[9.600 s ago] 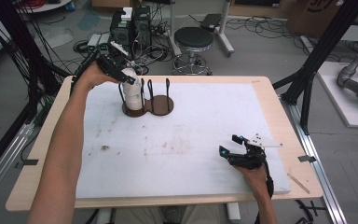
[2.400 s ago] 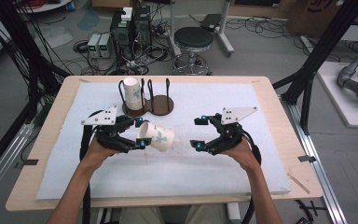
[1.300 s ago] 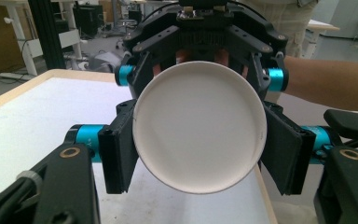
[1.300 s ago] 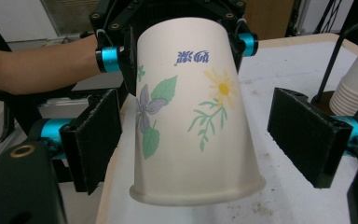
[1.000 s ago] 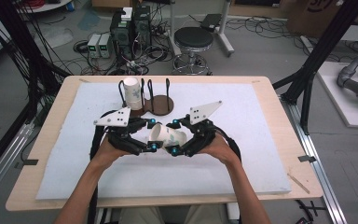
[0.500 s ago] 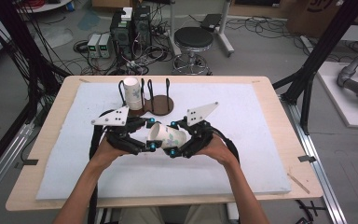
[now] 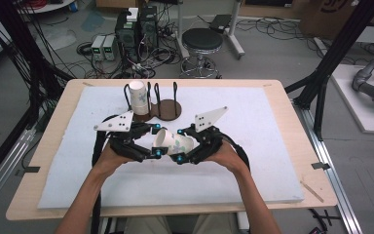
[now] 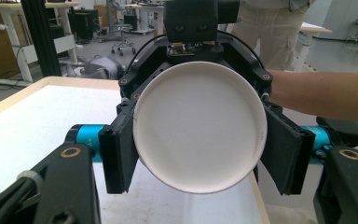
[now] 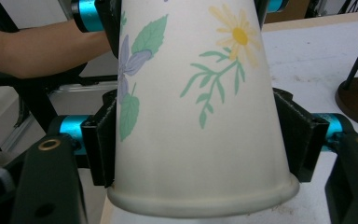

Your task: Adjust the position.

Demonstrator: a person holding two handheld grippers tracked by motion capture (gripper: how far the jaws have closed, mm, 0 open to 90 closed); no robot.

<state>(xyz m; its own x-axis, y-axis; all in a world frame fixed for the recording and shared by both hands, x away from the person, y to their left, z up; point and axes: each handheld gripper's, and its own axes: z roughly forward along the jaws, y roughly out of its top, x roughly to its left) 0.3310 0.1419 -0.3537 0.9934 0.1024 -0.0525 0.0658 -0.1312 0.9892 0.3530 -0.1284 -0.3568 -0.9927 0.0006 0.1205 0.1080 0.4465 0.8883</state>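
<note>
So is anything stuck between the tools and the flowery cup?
No. Both tools already grip the paper cup directly: the left tool holds one end, and the right tool, whose jaws have just been closing, presses on the other. Its pads sit flat on the cup's sides.

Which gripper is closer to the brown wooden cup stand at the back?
Left. The left gripper sits just in front of the brown wooden cup stand and its white cup. The right gripper is farther off, to the stand's right. Both grip the flowered paper cup.
</note>
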